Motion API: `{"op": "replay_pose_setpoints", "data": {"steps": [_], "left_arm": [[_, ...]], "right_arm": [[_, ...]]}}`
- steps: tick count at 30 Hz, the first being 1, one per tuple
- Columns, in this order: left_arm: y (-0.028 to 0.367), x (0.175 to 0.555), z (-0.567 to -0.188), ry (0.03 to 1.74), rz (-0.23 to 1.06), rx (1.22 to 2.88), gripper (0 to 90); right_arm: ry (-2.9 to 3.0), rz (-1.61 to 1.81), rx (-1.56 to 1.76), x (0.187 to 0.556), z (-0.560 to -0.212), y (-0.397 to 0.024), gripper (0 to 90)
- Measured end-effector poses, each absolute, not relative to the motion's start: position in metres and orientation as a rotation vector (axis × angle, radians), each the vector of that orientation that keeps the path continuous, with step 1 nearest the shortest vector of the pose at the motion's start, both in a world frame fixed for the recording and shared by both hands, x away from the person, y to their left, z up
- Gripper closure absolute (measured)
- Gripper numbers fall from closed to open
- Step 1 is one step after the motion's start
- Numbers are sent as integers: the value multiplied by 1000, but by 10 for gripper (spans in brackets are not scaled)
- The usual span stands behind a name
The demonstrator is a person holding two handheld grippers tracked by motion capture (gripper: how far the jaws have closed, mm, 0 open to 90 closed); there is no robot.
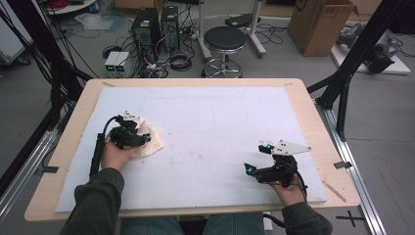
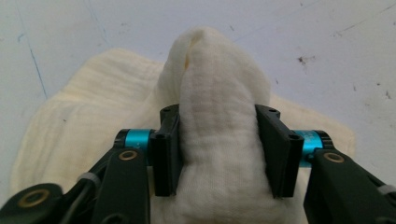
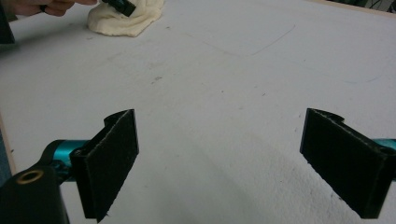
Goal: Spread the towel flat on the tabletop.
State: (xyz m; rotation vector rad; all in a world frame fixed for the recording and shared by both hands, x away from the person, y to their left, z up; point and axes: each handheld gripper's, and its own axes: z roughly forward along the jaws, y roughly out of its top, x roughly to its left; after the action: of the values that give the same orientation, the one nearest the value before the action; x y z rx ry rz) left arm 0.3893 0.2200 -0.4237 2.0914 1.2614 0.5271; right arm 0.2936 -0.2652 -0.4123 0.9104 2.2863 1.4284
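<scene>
A cream cloth (image 1: 152,142) lies crumpled on the left part of the white mat (image 1: 215,122). My left gripper (image 1: 141,138) rests on it, held by the person's left hand. In the left gripper view a raised fold of the cloth (image 2: 219,84) stands between the two black pads (image 2: 275,149), and both pads press on its sides, so the left gripper (image 2: 217,121) is shut on it. My right gripper (image 1: 258,157) sits low at the mat's front right, jaws wide apart. In the right gripper view the right gripper (image 3: 219,140) holds nothing, with the cloth (image 3: 123,21) far off at the top left.
The mat covers most of a wooden table (image 1: 313,112). Beyond the far edge stand a black stool (image 1: 224,41), computer towers (image 1: 147,27) with cables, and a cardboard box (image 1: 320,24). Black frame posts (image 1: 342,83) rise at both sides.
</scene>
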Motion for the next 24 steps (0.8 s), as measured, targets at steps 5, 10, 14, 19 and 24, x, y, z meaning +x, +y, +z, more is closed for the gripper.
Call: {"op": "replay_pose_setpoints", "data": {"steps": [5,10,14,19,24], "left_arm": [[216,387,-427,1268,550,2087,704],[214,385,-426,1270,570,2091,726],[213,381,-421,1252,567,2075,742],[216,376,-413,1234,563,2046,746],[218,371,-405,1217,550,1994,746]], "right_arm": [[2295,1421,899,296,-413,-262,109],[2315,1418,895,298,-413,-257,109],[2320,1407,899,296,-415,-257,109],[2316,1416,894,297,-415,-256,109],[2314,1414,891,295,-414,-256,109]]}}
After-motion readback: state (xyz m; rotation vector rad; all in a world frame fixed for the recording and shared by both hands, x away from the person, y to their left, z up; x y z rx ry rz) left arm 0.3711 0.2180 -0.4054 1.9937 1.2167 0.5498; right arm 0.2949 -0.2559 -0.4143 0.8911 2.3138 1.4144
